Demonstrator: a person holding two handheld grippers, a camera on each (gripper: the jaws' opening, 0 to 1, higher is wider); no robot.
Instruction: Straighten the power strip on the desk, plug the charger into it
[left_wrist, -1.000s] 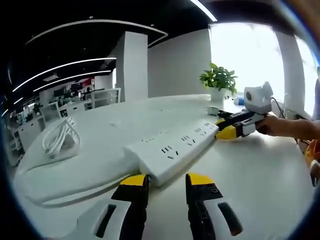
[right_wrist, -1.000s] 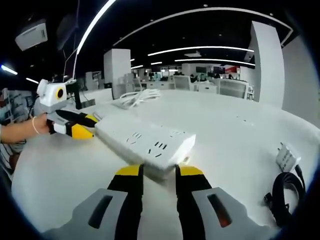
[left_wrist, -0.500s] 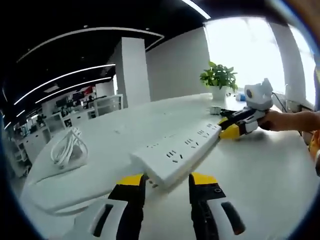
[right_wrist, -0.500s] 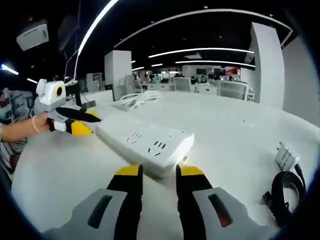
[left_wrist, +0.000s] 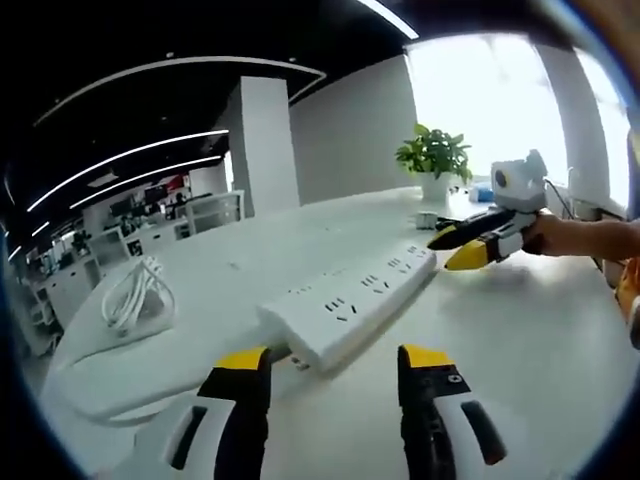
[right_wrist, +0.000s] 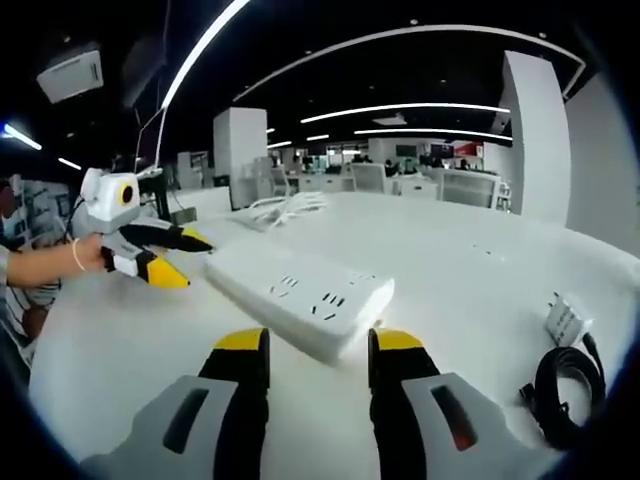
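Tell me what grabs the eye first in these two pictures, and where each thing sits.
The long white power strip lies flat on the white desk, stretched between the two yellow-tipped grippers. The left gripper stands open at one end and the right gripper open at the other, neither touching it. Off to the side, a white charger with a coiled black cable waits on the desk, and a green potted plant stands by the bright window.

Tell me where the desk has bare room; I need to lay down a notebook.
Bare white desk lies between the long white power strip and the white charger with its coiled black cable. Crowded: the coiled white cord, the potted green plant.
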